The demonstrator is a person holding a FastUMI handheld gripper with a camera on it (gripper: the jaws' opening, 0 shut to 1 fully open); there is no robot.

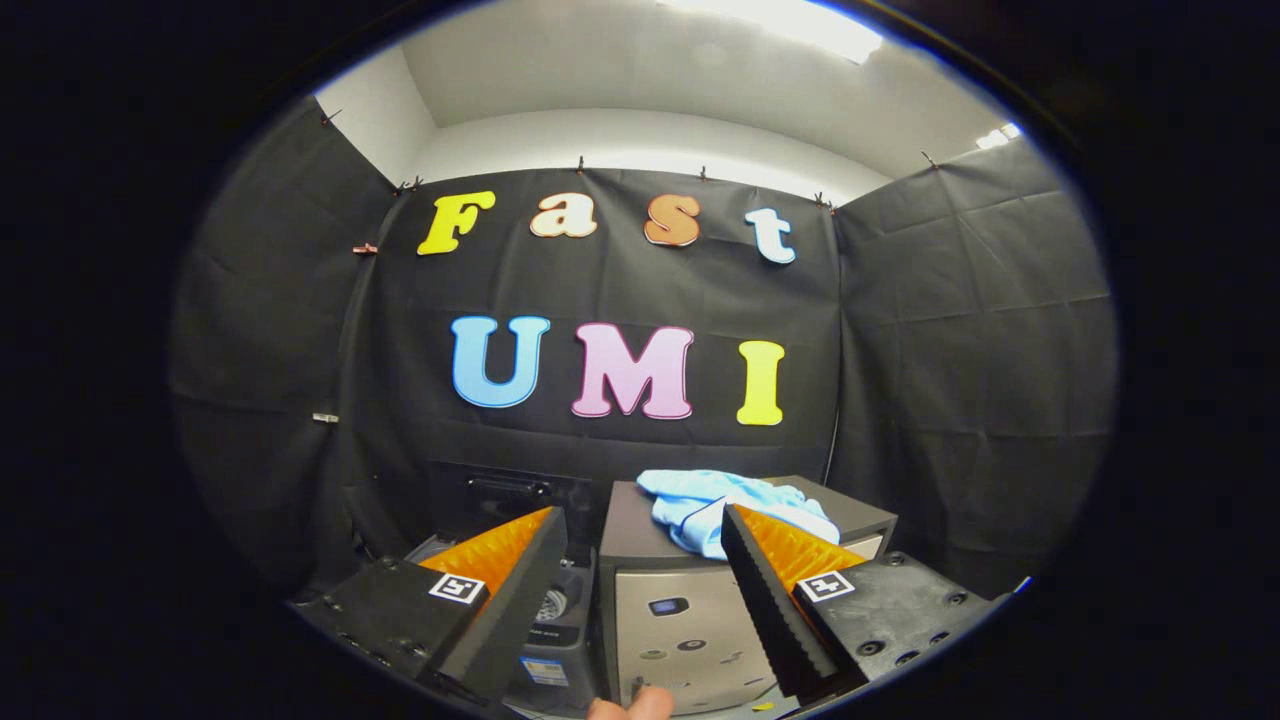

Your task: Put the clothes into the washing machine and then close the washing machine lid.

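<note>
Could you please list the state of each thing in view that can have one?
gripper: open, fingers wide apart, holding nothing.
light blue garment: crumpled, lying on top of the grey box, beyond the fingers.
grey box: upright, its top closed under the garment.
washing machine: left of the box, lid raised, drum opening partly visible behind the left finger.

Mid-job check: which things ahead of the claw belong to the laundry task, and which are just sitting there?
Job:
light blue cloth, lying on the grey cabinet beyond the fingers
washing machine, lid raised, low behind the left finger
claw, open, holding nothing

Not needed:
grey cabinet, only carrying the cloth
</note>
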